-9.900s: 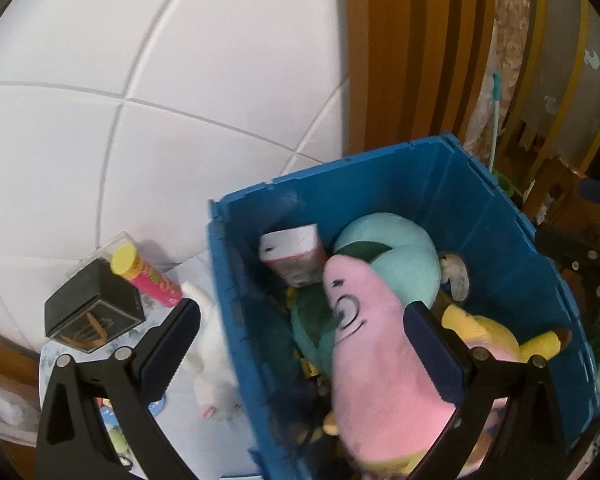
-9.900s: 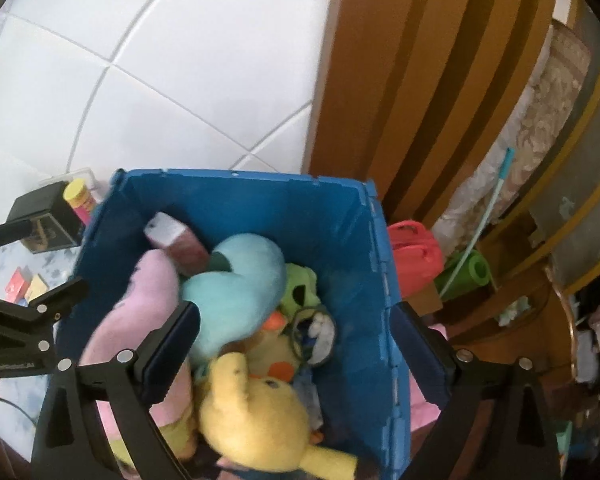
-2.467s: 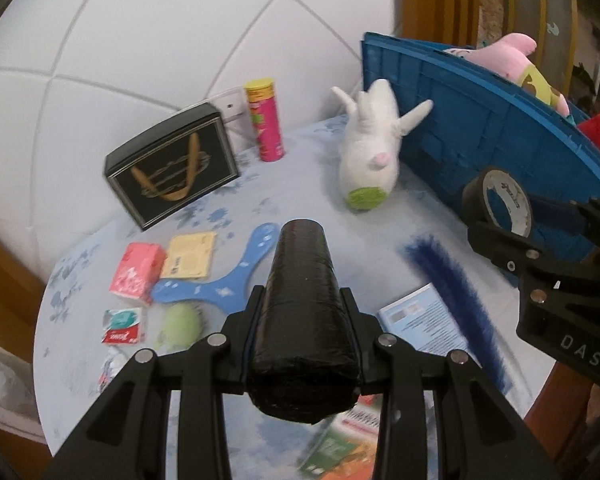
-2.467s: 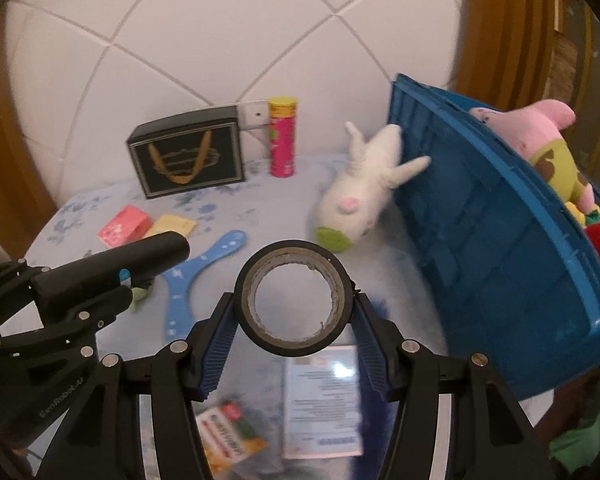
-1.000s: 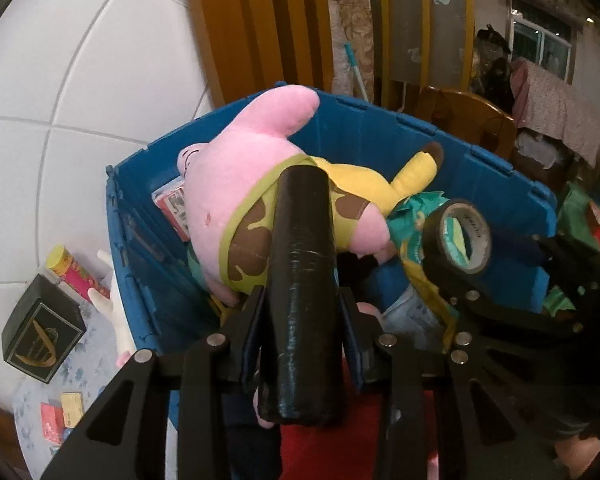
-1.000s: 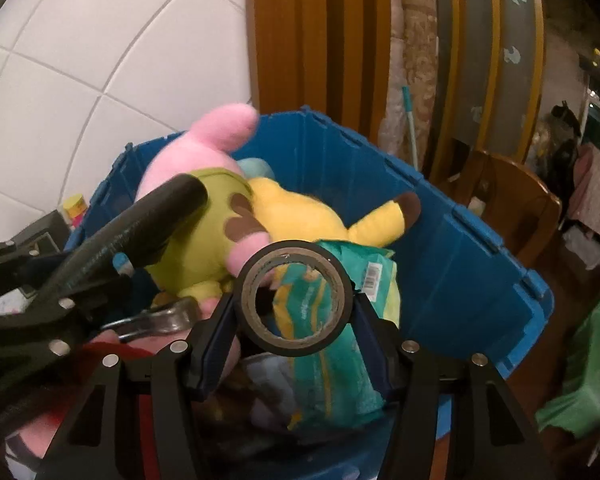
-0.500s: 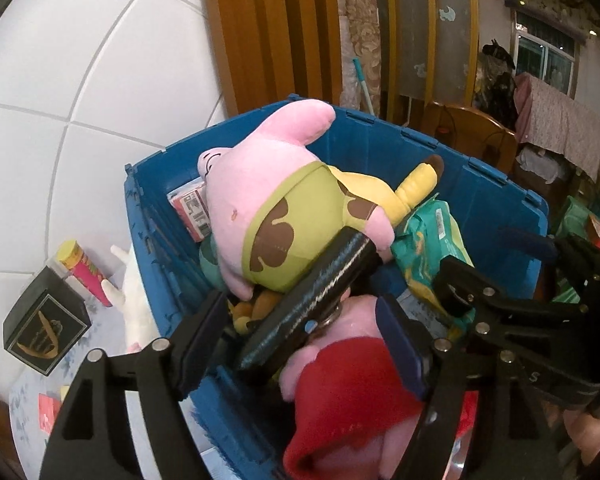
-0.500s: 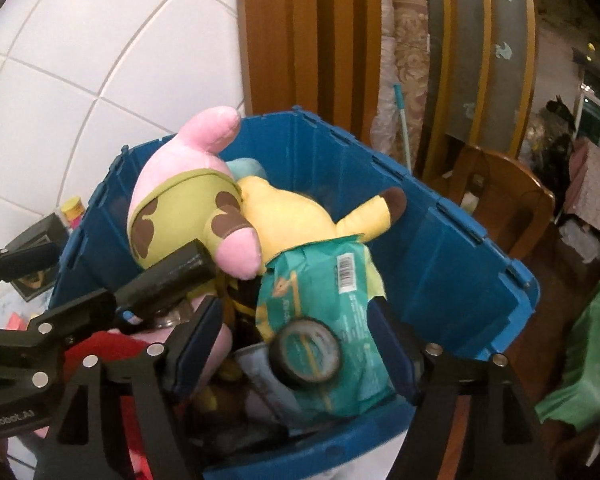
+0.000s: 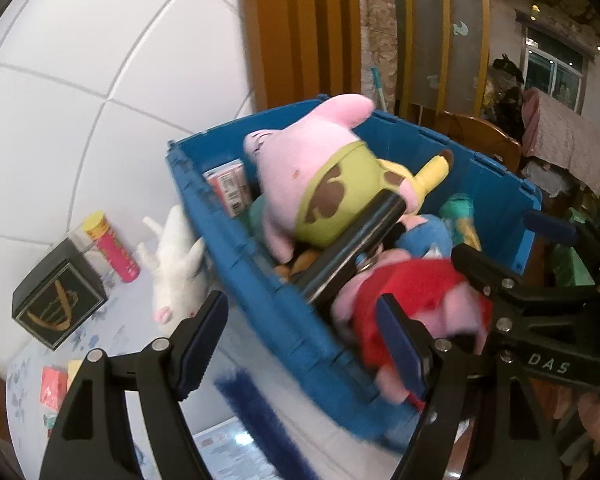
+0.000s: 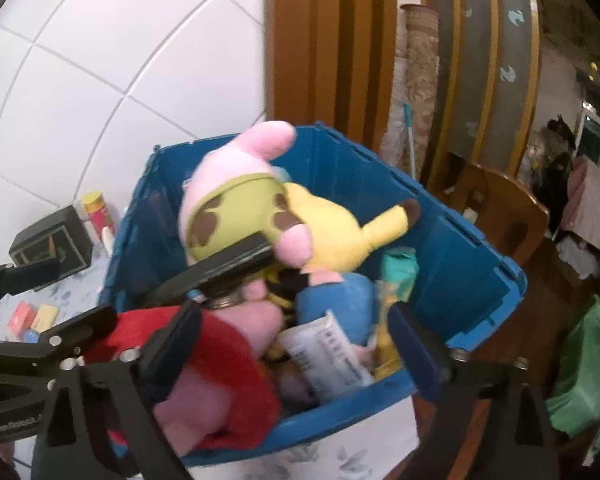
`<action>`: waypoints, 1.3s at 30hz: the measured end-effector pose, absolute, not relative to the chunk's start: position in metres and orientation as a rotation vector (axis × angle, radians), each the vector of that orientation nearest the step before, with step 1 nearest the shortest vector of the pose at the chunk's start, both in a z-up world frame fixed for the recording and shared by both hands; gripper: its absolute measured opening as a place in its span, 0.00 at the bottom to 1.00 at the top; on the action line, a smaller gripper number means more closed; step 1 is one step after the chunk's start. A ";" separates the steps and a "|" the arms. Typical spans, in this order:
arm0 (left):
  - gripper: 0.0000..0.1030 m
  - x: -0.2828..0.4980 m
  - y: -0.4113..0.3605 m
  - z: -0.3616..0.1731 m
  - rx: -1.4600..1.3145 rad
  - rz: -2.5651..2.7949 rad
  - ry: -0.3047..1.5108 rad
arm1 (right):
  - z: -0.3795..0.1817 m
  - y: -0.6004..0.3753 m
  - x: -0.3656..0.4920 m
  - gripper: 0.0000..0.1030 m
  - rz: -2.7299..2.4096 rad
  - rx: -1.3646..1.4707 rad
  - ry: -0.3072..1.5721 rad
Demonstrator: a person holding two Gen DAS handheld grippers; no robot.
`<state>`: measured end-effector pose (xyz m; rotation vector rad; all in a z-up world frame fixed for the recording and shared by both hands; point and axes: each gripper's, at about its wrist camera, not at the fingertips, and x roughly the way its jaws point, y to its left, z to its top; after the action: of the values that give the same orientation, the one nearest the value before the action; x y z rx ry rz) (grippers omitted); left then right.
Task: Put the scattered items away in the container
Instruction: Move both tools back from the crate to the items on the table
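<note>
Both tools are matte black plastic. The left gripper (image 9: 300,344) has angular arms studded with round silver screws, and its fingers (image 9: 398,346) carry dark blue ribbed pads. The right gripper (image 10: 296,340) is built alike, with silver screws and blue pads; seen from the left wrist it bears white letters "DAS". White lettering on the left gripper's side is blurred.
</note>
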<state>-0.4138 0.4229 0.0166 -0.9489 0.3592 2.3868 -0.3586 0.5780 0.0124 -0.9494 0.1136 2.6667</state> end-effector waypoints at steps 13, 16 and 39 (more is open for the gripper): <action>0.74 -0.409 0.301 0.000 -1.038 2.502 0.284 | 0.020 0.478 -0.347 1.00 2.733 -0.916 0.069; 0.74 -0.408 0.275 -0.006 -1.058 2.532 0.267 | 0.017 0.457 -0.346 1.00 2.757 -0.917 0.069; 0.74 -0.413 0.108 -0.094 -1.341 2.750 0.106 | -0.071 0.304 -0.407 1.00 2.939 -1.236 -0.054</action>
<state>-0.4125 0.1085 -0.0938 -1.3413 0.1063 2.7505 -0.4075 0.3045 -0.0707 -1.2355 -0.0542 2.9393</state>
